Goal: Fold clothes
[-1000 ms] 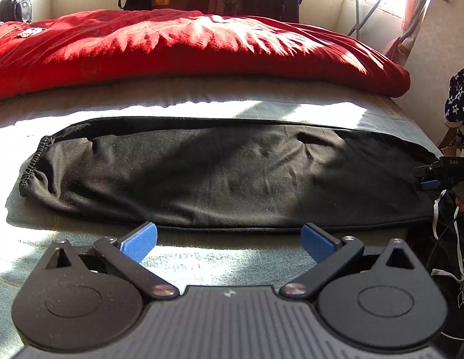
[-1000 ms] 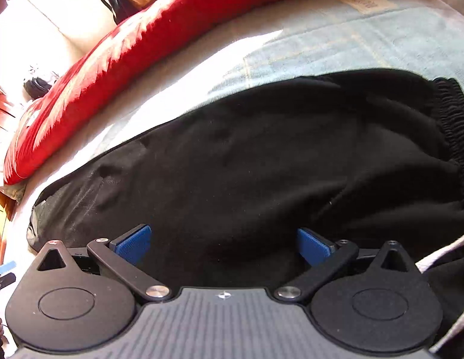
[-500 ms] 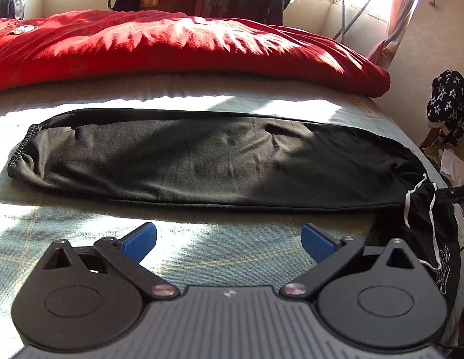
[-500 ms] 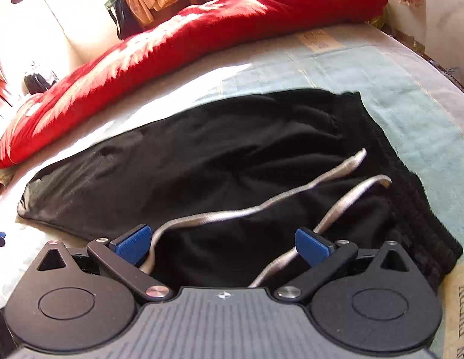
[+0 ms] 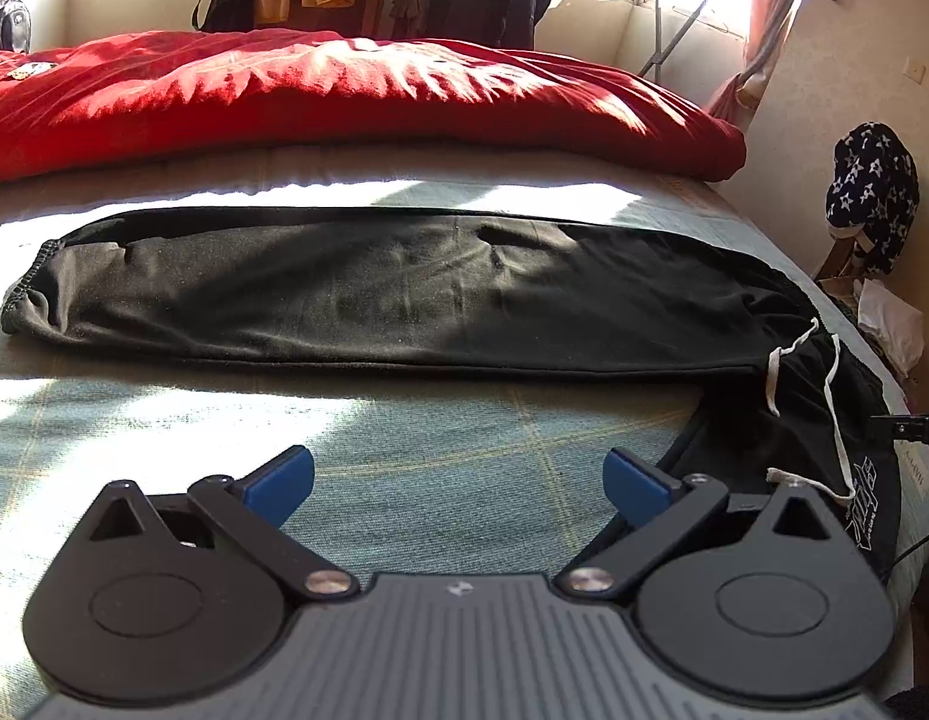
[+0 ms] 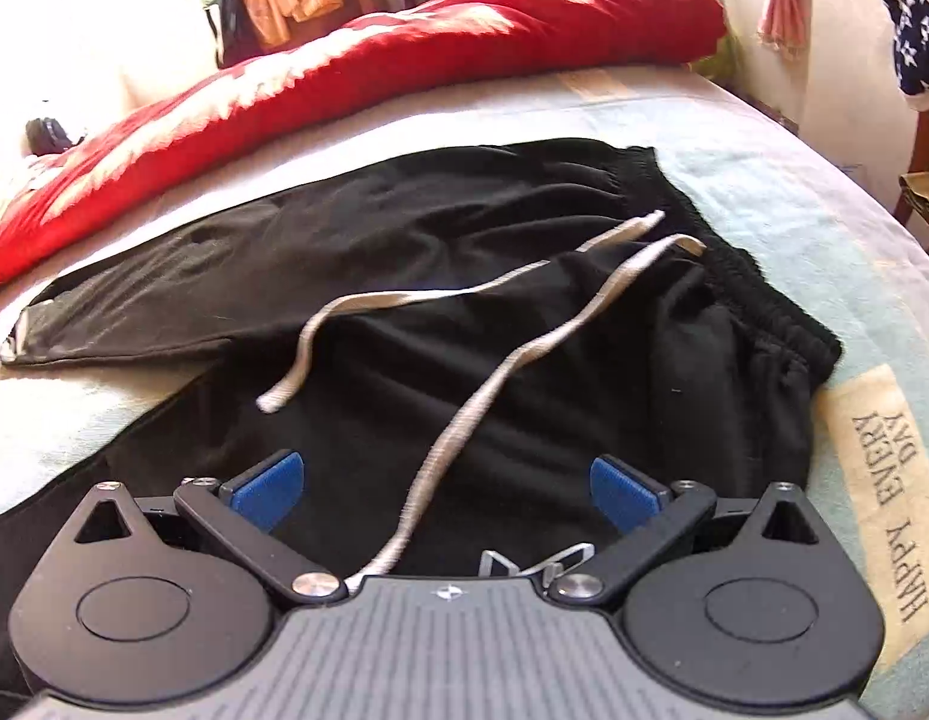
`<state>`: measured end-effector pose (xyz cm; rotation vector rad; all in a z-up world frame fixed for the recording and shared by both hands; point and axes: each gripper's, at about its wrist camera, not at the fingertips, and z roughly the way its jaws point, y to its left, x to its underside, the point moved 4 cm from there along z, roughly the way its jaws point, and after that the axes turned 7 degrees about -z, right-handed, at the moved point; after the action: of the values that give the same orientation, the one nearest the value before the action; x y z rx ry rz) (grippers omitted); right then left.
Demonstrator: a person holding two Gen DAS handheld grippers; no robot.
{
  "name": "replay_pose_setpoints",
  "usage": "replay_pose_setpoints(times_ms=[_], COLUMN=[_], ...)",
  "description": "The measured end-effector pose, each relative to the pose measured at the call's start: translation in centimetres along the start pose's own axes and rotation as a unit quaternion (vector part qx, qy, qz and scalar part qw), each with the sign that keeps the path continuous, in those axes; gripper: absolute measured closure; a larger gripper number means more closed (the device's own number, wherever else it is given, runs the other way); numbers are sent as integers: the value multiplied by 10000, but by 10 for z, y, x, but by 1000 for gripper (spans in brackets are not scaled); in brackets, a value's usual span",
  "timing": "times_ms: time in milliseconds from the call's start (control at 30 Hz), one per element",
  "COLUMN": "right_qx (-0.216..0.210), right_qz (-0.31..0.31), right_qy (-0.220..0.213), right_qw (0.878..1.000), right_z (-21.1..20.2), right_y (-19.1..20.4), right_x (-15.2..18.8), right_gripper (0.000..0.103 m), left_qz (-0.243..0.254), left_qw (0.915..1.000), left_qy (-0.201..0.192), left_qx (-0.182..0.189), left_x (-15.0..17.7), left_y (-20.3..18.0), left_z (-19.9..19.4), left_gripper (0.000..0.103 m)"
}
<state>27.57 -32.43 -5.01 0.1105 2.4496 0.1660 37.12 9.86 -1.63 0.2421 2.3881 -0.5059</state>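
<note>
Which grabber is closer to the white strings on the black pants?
Right. The right gripper hovers open over the drawstrings, one running between its fingers. The left gripper is open above bare bedsheet, away from them.

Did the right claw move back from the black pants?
Yes. The right claw has pulled back toward the waistband end: a second ago the pants filled its view, but now the waistband, both drawstrings and the bed's edge show.

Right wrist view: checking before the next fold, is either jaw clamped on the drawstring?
No, the right gripper is open, and the drawstring lies loose between its jaws.
</note>
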Motion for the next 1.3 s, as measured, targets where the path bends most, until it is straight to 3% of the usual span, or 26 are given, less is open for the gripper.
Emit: replay_pose_setpoints(times_ms=[200,333,433,533,600,733,833,1000,1200,1300], right_qx=[-261,-826,-1008,-964,-1199,-996,-1156,-986,-470,-406], right_qz=[-586,-768,-803,-889,-803,-326,-1,-313,-239,-79], right_qy=[17,33,368,442,293,443,589,533,545,579], right_qw=[9979,9936,9910,9904,9891,9935,9915,9932,9971,9975], right_z=[4,7,19,19,10,12,21,17,23,25], right_y=[68,114,137,157,167,173,184,198,179,161], right_x=[8,26,38,41,39,44,51,37,32,43], right_gripper=[0,0,0,0,0,0,0,0,0,0], left_qz=[416,560,618,740,838,1008,1075,915,727,775], left_qw=[9991,9983,9970,9938,9917,9871,9843,9848,9885,9882], left_qy=[-31,81,168,261,347,498,571,582,714,768], left_qx=[42,137,426,782,912,1136,1279,1358,1114,1073], left_x=[20,35,45,53,55,52,52,57,57,55], left_y=[-13,-13,-13,-15,-13,-9,-5,10,14,4], left_z=[-13,-20,-25,-26,-22,-6,0,-3,5,8], left_gripper=[1,1,1,1,1,1,1,1,1,1])
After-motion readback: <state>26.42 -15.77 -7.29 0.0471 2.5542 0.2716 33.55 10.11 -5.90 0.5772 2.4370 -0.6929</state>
